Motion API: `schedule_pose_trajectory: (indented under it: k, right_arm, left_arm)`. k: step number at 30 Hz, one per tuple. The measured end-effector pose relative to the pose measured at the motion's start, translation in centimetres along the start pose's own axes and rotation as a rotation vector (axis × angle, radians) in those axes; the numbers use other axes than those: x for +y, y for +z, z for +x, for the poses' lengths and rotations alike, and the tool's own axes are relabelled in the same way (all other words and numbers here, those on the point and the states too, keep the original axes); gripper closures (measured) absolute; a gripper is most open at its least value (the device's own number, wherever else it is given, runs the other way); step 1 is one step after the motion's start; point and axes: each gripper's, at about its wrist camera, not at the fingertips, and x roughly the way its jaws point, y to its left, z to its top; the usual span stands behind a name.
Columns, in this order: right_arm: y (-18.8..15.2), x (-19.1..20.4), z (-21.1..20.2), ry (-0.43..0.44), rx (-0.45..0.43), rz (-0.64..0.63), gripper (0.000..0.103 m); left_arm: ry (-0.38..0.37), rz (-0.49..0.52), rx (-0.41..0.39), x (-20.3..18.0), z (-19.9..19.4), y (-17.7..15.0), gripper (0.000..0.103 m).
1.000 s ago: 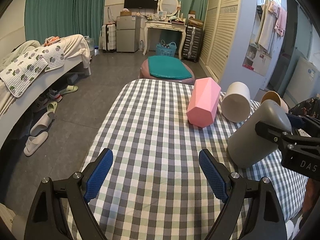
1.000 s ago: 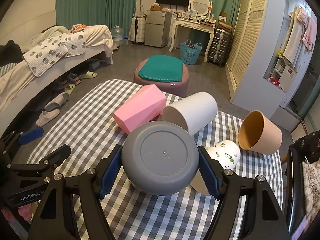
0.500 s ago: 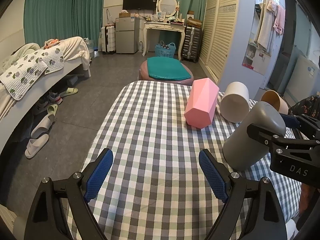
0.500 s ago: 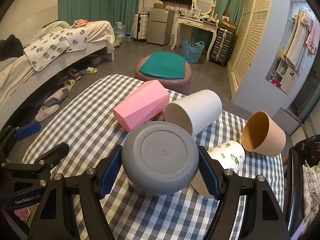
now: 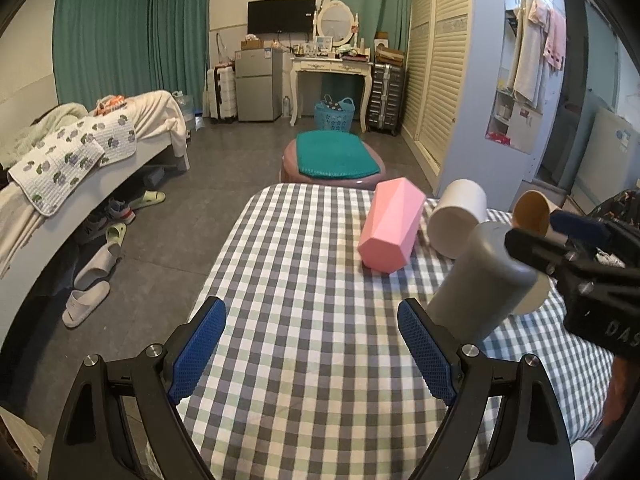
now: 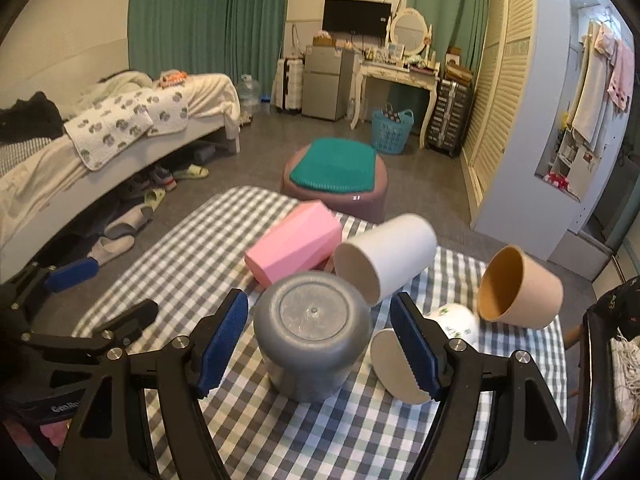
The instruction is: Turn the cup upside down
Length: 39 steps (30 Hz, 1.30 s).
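Note:
A grey cup (image 6: 312, 340) stands upside down on the checked tablecloth (image 6: 192, 264), base up. It sits between the fingers of my right gripper (image 6: 320, 340), which is open with gaps on both sides of the cup. In the left wrist view the grey cup (image 5: 480, 284) is tilted and my right gripper's fingers (image 5: 536, 250) are at its top. My left gripper (image 5: 312, 344) is open and empty over the tablecloth (image 5: 304, 264), left of the cup.
A pink faceted cup (image 6: 294, 242), a white cup (image 6: 386, 258), a brown paper cup (image 6: 520, 286) and a printed white cup (image 6: 424, 352) lie on their sides behind and right of the grey cup. A stool with a green cushion (image 6: 334, 178) stands past the table's far edge.
My right gripper has lowered the grey cup onto the cloth, base up, and opened off it. My left gripper has stayed open in place.

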Motion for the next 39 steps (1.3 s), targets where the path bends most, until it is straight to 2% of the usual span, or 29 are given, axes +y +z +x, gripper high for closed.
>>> schedule_pose_trajectory:
  k: [10, 15, 18, 19, 20, 27, 31, 39]
  right_arm:
    - [0.1, -2.5, -8.0, 0.001, -0.152, 0.047, 0.029]
    - [-0.9, -3.6, -11.9, -0.016, -0.221, 0.058, 0.025]
    - [-2.3, -4.1, -13.7, -0.023, -0.245, 0.075, 0.019]
    - [-2.9, -4.2, -14.1, -0.032, -0.248, 0.075, 0.015]
    - [-3.6, -4.2, -14.5, -0.042, -0.247, 0.074, 0.013]
    - [-8.1, -3.9, -16.6, -0.063, -0.28, 0.101, 0.0]
    - [-10.1, -3.6, -17.2, -0.058, -0.301, 0.122, 0.0]
    - [-11.6, -3.5, -17.2, -0.069, -0.303, 0.14, 0.0]
  left_arm:
    - [-0.011, 0.02, -0.116, -3.3, -5.3, 1.1, 0.012]
    - [-0.019, 0.035, -0.226, -5.1, -9.2, 0.5, 0.012]
    - [-0.016, 0.016, -0.285, -5.5, -11.2, -0.7, 0.012]
    - [-0.019, 0.009, -0.291, -5.5, -11.5, -1.1, 0.009]
    - [-0.02, -0.003, -0.289, -5.5, -11.9, -1.7, 0.001]
    - [-0.013, 0.024, -0.342, -6.6, -13.8, -5.0, 0.001]
    - [-0.001, 0.046, -0.352, -6.7, -14.4, -5.9, 0.001]
    - [0.002, 0.035, -0.358, -6.8, -15.4, -6.9, 0.001]
